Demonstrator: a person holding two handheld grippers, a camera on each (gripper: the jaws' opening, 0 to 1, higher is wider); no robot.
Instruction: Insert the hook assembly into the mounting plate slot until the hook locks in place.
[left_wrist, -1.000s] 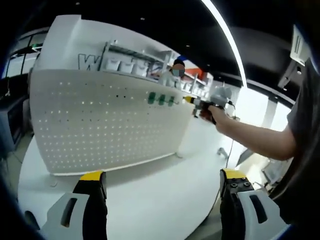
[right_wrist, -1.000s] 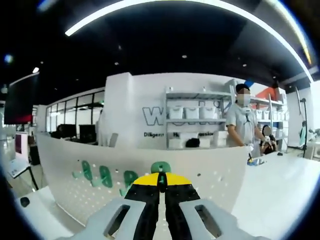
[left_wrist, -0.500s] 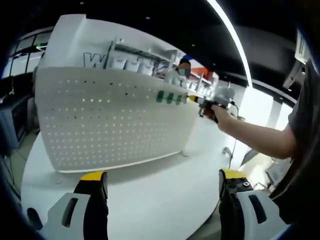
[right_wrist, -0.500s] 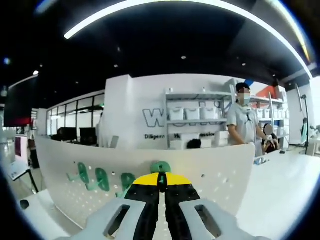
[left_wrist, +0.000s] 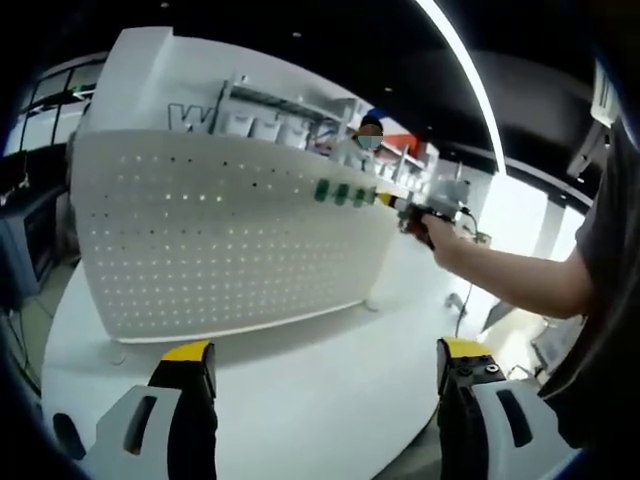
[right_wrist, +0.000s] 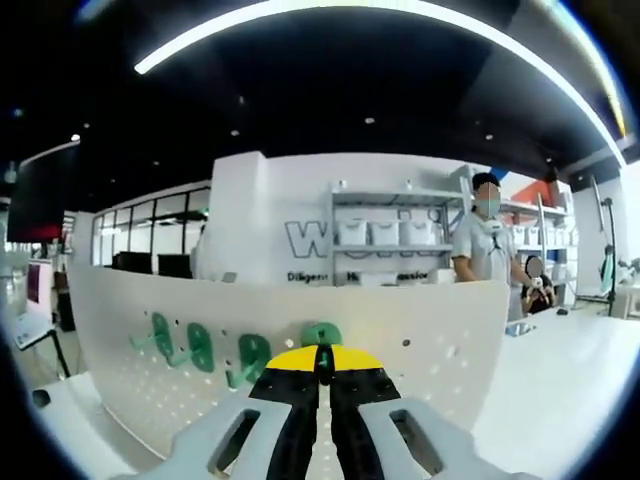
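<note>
A white perforated mounting plate (left_wrist: 230, 240) stands upright on a round white table (left_wrist: 300, 390). Three green hooks (left_wrist: 340, 192) hang in a row near its upper right edge. In the right gripper view they show as green hooks (right_wrist: 200, 347) on the plate (right_wrist: 430, 340), left of my jaws. My right gripper (right_wrist: 321, 362) is shut on another green hook (right_wrist: 322, 335), held close to the plate's face beside that row. The left gripper view has the right gripper (left_wrist: 398, 204) in a person's hand just right of the hooks. My left gripper (left_wrist: 325, 370) stands open above the table, holding nothing.
A person's arm (left_wrist: 510, 275) reaches in from the right of the left gripper view. Behind the plate are white shelves (right_wrist: 385, 245) with bins, a wall with lettering and a standing person (right_wrist: 485, 250). Bare table lies in front of the plate.
The right gripper with its hook has crept a little further right along the plate's top, staying shut. The left gripper has stayed open; its view shifted slightly.
</note>
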